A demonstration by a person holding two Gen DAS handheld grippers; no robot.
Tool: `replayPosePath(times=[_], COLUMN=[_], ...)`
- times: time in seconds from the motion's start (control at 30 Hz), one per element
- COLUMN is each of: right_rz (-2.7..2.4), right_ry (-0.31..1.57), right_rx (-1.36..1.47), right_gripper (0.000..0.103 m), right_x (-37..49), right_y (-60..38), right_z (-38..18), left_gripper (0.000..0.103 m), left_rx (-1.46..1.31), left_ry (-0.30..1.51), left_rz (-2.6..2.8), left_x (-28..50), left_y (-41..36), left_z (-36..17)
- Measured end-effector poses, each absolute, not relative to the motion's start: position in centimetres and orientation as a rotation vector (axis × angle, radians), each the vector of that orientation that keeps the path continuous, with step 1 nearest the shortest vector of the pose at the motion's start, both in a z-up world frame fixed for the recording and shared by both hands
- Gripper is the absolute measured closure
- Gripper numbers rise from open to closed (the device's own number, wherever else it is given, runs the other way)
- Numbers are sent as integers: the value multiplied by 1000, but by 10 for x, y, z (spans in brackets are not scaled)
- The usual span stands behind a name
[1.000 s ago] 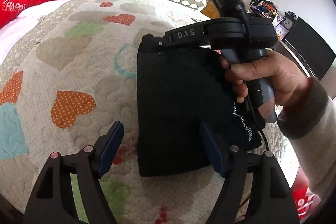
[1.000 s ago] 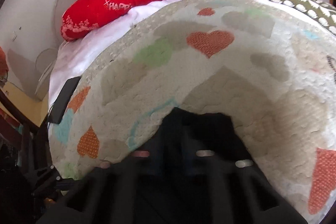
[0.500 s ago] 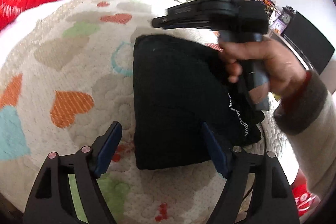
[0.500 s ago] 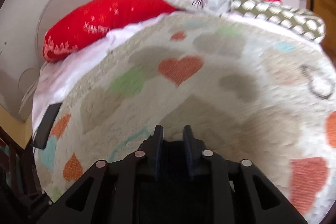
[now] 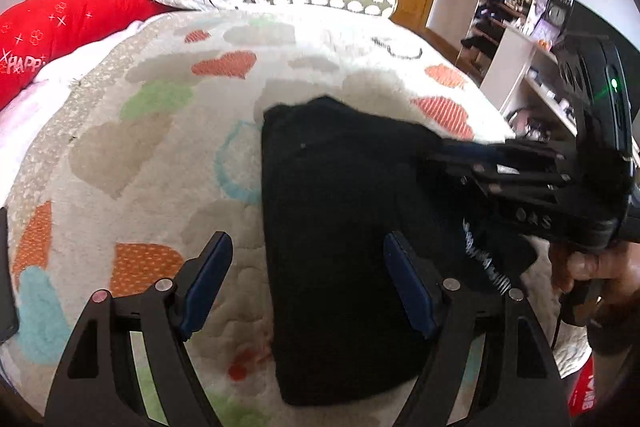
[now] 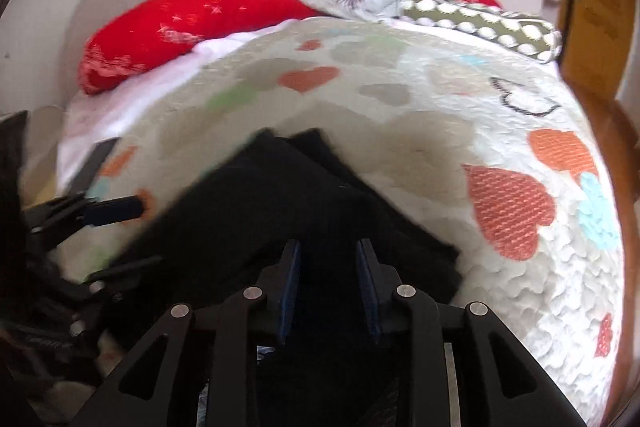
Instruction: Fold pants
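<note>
Black pants (image 5: 344,227), heart-patterned cream quilt (image 5: 160,155)

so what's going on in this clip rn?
A person with a handheld gripper in each hand is folding black pants on a heart-print quilt. The pants already lie as a compact folded rectangle. The left gripper hangs open over the near edge, gripping nothing. The right gripper sits low at the pants' right side, jaws partly apart; whether it holds fabric isn't clear.
</note>
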State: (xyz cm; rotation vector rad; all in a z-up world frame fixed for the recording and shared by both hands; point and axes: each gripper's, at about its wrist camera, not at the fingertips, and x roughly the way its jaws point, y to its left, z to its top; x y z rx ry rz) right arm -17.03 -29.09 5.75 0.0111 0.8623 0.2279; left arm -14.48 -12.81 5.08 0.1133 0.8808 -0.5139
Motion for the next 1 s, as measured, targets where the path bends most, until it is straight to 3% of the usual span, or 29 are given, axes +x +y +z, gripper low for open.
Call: replayPosePath(times=[0.2,0.47,0.7,1.0], right_rz=[230,258,272,234], right_ry=[850,825,862,847], right_rx=[71,106,74,145], right_gripper=[73,55,53,47], right_x=[-162,-207,-247,-255], right_y=[-298,-299,-287,-307], right_z=[59,87,53,75], left_gripper=[25,25,24,24], left_rx=[109,124,114,119], left_ry=[884,863,887,872], left_rz=[-500,-486,-475,-472], left_x=[-146,-146,-146,-154], left_y=[-131,-131,-133,-136], left_z=[54,60,51,61])
